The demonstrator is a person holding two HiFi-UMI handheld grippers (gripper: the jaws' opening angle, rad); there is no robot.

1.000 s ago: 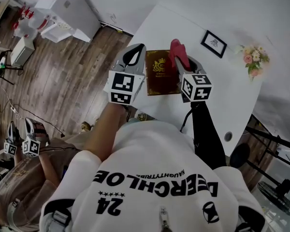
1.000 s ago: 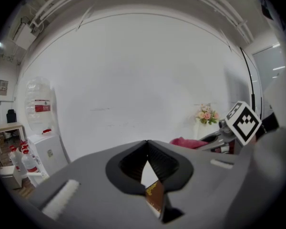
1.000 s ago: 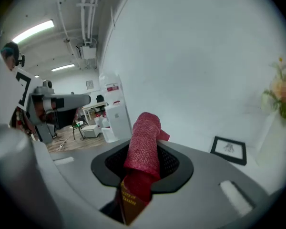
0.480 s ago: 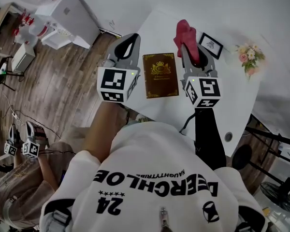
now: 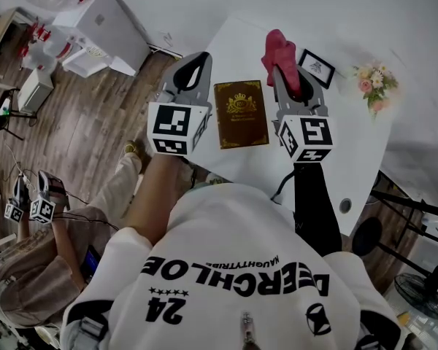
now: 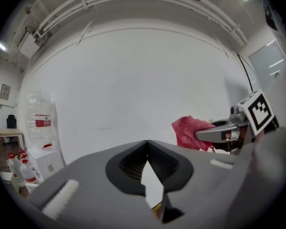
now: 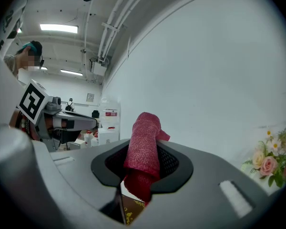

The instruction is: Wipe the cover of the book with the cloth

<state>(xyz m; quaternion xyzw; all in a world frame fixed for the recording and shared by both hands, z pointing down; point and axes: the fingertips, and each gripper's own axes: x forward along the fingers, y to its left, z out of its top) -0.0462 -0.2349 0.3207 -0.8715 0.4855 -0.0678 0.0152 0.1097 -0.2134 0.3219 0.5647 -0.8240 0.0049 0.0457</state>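
The right gripper is clamped on the red cloth. Its jaws pinch the bundle at the middle, so a rolled end stands up past the tips and a shorter end hangs below them. In the head view this right gripper sits just right of the book, with the cloth out beyond the book's far right corner and off its cover. Through the gap under the jaws, a corner of the book's dark cover with gold print shows beneath.

The left gripper has its jaw tips pressed together with nothing between them. It is held just left of the book, level with the other gripper.

The book lies flat and closed between the two grippers on the white table. Beyond the cloth stands a small framed picture, and farther right a bunch of flowers, well apart from the book.
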